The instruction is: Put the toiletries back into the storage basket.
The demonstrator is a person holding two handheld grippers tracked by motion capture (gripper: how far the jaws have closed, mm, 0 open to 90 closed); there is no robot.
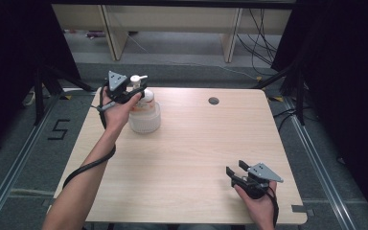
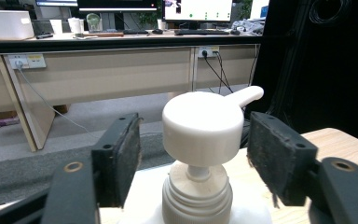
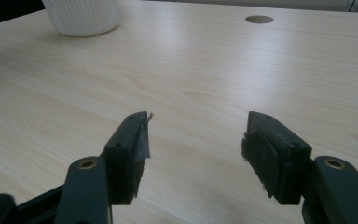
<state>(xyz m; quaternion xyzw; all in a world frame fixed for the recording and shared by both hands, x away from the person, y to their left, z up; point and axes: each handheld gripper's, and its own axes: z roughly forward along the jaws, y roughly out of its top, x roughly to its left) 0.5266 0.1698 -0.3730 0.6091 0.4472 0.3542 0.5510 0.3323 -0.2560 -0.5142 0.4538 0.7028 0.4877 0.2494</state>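
There was one pump bottle (image 1: 143, 112) on the wooden table (image 1: 187, 153), standing upright near the far left corner, and everything else is best placed from it. Two grippers were at work, one in each hand. The left gripper (image 1: 135, 94) sat right at the bottle's top, its jaws spread to either side of the white pump head (image 2: 203, 126); in the left gripper view a gap showed between each pad and the head, so nothing was clasped. The right gripper (image 1: 235, 168) hovered well away from the bottle, toward the near right corner, jaws spread wide with bare tabletop between them.

One round cable hole (image 1: 213, 100) lay to the right of the bottle, close to the far edge. The bottle stood just inside the left edge, with little margin behind it. From the bottle toward the near edge and across to the right edge, the tabletop lay open. Beyond the far edge, two desk legs (image 1: 114, 33) stood on grey floor.
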